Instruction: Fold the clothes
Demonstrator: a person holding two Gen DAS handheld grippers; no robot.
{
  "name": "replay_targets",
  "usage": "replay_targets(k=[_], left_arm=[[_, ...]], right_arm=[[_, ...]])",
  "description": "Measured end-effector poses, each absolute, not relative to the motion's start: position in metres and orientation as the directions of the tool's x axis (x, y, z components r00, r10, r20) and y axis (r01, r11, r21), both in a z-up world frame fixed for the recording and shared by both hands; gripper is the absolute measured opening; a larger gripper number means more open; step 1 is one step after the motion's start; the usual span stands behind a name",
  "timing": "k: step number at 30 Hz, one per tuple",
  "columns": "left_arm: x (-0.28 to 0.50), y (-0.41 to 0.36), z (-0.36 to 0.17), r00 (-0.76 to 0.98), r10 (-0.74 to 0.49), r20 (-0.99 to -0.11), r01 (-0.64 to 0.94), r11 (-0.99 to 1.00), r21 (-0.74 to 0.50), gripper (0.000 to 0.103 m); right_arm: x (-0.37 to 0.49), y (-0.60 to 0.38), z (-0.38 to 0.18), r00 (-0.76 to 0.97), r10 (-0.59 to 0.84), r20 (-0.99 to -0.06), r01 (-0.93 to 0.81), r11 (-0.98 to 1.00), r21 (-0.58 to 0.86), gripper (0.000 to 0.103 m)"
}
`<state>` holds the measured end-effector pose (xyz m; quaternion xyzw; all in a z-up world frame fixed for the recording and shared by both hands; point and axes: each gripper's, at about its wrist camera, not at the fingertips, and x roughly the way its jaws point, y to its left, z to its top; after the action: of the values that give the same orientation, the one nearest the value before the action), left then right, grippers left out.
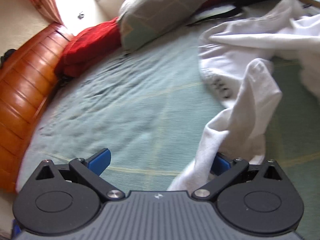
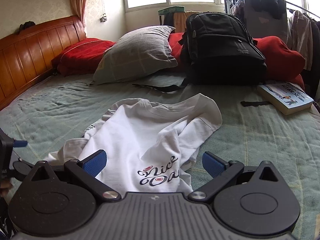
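holding both tools spread wide, we see our left gripper (image 1: 160, 163) with a fold of the white t-shirt (image 2: 144, 138) draped against one finger; our right gripper (image 2: 154, 163) hovers over the crumpled shirt on the green bedspread (image 2: 260, 140).

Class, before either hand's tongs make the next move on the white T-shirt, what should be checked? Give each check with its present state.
1. Right tongs open: ok, blue pads spread wide over the shirt.
2. Left tongs open: ok, though white cloth drapes against one pad.
3. White T-shirt lying flat: not ok, crumpled, sleeve folded over.
4. Bare sheet beside the shirt for spreading: ok.
5. Book and black backpack apart from the shirt: ok.
6. Either tongs gripping cloth: not ok, neither is shut.
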<state>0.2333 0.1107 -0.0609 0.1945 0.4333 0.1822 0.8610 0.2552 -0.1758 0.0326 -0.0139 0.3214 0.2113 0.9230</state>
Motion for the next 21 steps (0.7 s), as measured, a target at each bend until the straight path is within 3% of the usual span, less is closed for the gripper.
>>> replay_targets(k=[2, 5, 8, 11, 12, 16, 19, 21], left_arm=[[0.238, 0.123, -0.061, 0.552, 0.459, -0.696, -0.146, 0.875, 0.462, 0.102], [0.234, 0.123, -0.060, 0.585, 0.293, -0.756, -0.006, 0.934, 0.357, 0.099], [0.234, 0.118, -0.062, 0.592, 0.208, -0.779, 0.067, 0.950, 0.304, 0.097], [0.230, 0.123, -0.064, 0.579, 0.138, -0.804, 0.060, 0.976, 0.210, 0.074], [0.227, 0.123, -0.064, 0.583, 0.110, -0.805, 0.072, 0.980, 0.187, 0.060], [0.212, 0.108, -0.066, 0.604, 0.071, -0.794, 0.133, 0.973, 0.189, 0.024], [0.211, 0.105, -0.063, 0.607, 0.055, -0.793, 0.158, 0.969, 0.189, 0.010], [0.212, 0.111, -0.058, 0.612, 0.086, -0.786, 0.143, 0.966, 0.217, 0.007]], right_arm=[[0.256, -0.176, 0.030, 0.703, 0.373, -0.606, -0.396, 0.913, 0.103, 0.103], [0.256, -0.177, 0.028, 0.702, 0.367, -0.611, -0.391, 0.915, 0.100, 0.103], [0.260, -0.176, 0.026, 0.701, 0.356, -0.618, -0.377, 0.920, 0.102, 0.103], [0.261, -0.174, 0.026, 0.698, 0.357, -0.620, -0.375, 0.921, 0.108, 0.103], [0.261, -0.173, 0.026, 0.698, 0.359, -0.619, -0.380, 0.919, 0.105, 0.103], [0.262, -0.170, 0.025, 0.700, 0.349, -0.623, -0.381, 0.920, 0.086, 0.103], [0.265, -0.170, 0.024, 0.699, 0.350, -0.624, -0.376, 0.922, 0.096, 0.103], [0.265, -0.171, 0.025, 0.703, 0.352, -0.618, -0.377, 0.921, 0.096, 0.103]])
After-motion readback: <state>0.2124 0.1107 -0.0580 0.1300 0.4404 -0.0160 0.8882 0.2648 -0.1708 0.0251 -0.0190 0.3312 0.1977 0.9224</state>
